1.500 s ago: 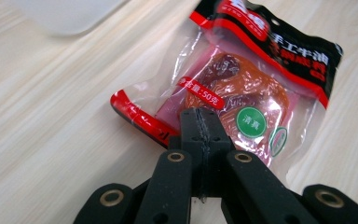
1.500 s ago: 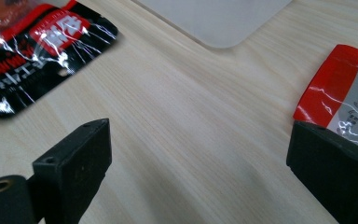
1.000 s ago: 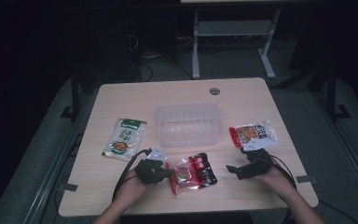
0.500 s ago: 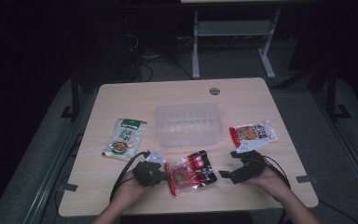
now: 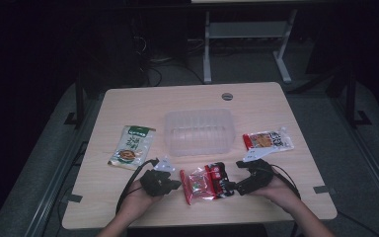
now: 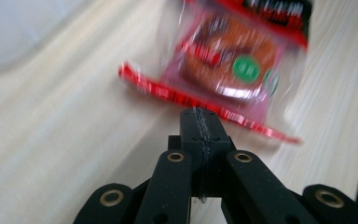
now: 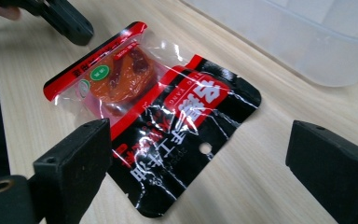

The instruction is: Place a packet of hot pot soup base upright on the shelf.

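Wooden bench (image 5: 128, 103) in a dark room. Red-and-black snack packet (image 5: 207, 181) lies flat near the front edge, middle. Left gripper (image 5: 170, 185), jaws closed with nothing between them, sits just beside the packet's left seal. Right gripper (image 5: 233, 186) stands open at its right end.

Each hand-held gripper is matte black: the left hand-held gripper (image 5: 173, 184) has linkage arms pinned with brass-ringed pivots and ridged, serrated pads (seen in its own view), plus a pale three-cornered plate on top. The right hand-held gripper (image 5: 233, 187) has blocky, square-edged fingers (image 7: 74, 161). Black cables trail from both, and the forearms are bare of sleeves.
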Demonstrator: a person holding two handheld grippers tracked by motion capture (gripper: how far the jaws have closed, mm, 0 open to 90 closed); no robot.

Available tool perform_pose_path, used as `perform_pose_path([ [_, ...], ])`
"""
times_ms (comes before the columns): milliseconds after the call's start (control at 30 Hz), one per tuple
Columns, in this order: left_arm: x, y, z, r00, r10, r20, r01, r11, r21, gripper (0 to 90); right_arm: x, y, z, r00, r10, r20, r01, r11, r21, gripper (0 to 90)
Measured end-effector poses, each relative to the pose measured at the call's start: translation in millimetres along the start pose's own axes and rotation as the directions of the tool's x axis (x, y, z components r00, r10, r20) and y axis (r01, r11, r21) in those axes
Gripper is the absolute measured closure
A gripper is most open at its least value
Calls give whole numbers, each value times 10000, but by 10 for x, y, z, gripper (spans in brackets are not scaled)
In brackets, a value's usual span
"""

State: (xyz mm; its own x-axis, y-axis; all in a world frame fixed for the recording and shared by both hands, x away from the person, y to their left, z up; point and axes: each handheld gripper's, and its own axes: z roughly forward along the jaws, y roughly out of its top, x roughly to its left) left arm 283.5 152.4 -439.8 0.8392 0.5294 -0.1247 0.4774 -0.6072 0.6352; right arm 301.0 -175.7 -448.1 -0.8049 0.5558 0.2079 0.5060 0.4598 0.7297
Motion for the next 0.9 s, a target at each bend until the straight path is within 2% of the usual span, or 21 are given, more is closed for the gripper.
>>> perform_pose_path([
  [33, -8, 31, -11, 9997, 237, 5, -237, 9997, -39, 897, -7, -2, -4, 10000, 45, -1, -45, 10000, 9, 64],
  [133, -41, 72, 54, 9991, 424, 12, -424, 9991, -37, 897, -30, -20, 12, 9999, 81, 80, -82, 9999, 108, 65],
  [233, -45, 53, 137, 9993, 382, 4, -382, 9989, 266, 897, -30, -27, 18, 9999, 139, 83, -140, 9997, 189, 65],
  [367, -23, 23, 175, 9984, 555, -108, -548, 9968, 577, 897, -31, -28, 29, 9999, 146, 70, -147, 9997, 177, 66],
  [467, -29, 72, 83, 9989, 432, -201, -432, 9991, 34, 897, -25, -30, 28, 9999, 126, 65, -127, 9997, 189, 66],
  [533, -45, 109, 25, 9992, 406, -53, -408, 9987, -291, 897, -32, -29, 20, 9998, 167, 48, -167, 9998, 104, 65],
  [567, -54, 124, 25, 9986, 536, 0, -536, 9980, -339, 897, -39, -30, 20, 9999, 132, 46, -132, 9999, 85, 66],
  [733, -99, 109, 189, 9976, 683, 145, -684, 9977, 35, 897, -40, -42, 30, 9998, 166, 72, -168, 9996, 242, 65],
  [833, -96, 86, 244, 9974, 719, -18, -718, 9971, 269, 897, -43, -46, 33, 9998, 182, 41, -183, 9994, 278, 65],
  [900, -83, 76, 255, 9961, 881, 11, -881, 9950, 467, 897, -45, -48, 46, 9998, 189, 27, -189, 9993, 312, 66],
])
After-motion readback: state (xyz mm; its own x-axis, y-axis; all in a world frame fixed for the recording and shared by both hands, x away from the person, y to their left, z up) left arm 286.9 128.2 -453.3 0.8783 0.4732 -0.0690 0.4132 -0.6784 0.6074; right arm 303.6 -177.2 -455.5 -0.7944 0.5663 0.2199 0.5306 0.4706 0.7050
